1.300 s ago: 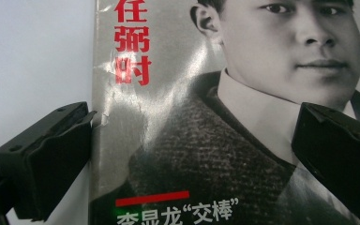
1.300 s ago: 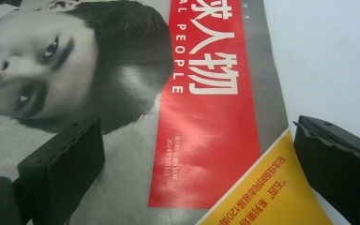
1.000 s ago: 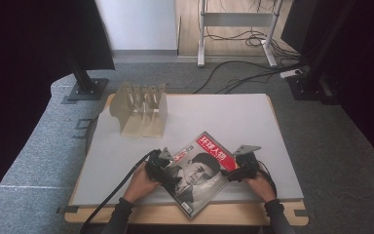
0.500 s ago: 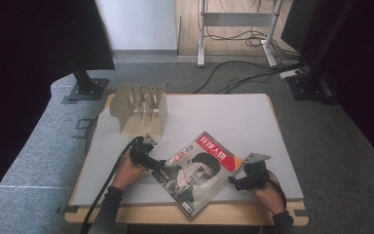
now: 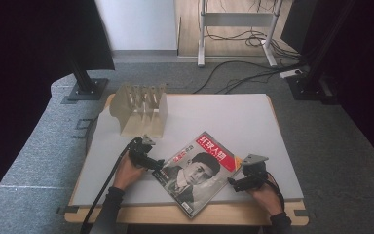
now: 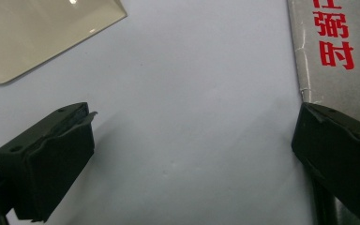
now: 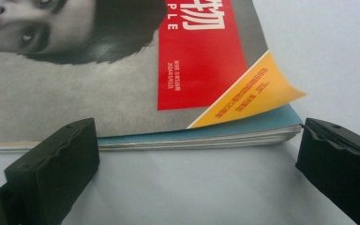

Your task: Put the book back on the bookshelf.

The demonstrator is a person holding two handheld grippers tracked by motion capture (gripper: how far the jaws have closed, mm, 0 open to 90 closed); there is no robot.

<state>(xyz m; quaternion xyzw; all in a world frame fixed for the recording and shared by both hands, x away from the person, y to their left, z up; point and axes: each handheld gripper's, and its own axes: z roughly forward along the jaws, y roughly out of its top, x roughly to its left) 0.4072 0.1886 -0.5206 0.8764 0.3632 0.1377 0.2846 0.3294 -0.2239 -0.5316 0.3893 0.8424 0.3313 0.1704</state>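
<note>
Two grippers sit low on the counter (image 5: 253,117), one at each side of a magazine (image 5: 197,170). Magazine lies flat, cover up, turned at an angle, near the front edge of the counter; red title block toward the far right corner, dark-haired portrait in the middle.

Left gripper (image 5: 148,162): held in the left hand (image 5: 126,170), just beside the magazine's left edge. In the left gripper view its jaws stand spread wide with bare counter between them; the right jaw sits at the grey cover edge with red characters (image 6: 335,37), contact unclear. Nothing gripped.

Right gripper (image 5: 238,183): held in the right hand (image 5: 265,195), just off the magazine's right edge. In the right gripper view the jaws are parted wide, facing the stacked page edges (image 7: 197,138); neither jaw touches paper. The cover's yellow corner (image 7: 262,89) curls upward off the blue page beneath.

Beige slotted rack (image 5: 141,109) stands upright at the far left of the counter, well apart from the magazine; its pale base shows in the left gripper view (image 6: 42,33). Cables (image 5: 233,78) trail on the grey floor behind.
</note>
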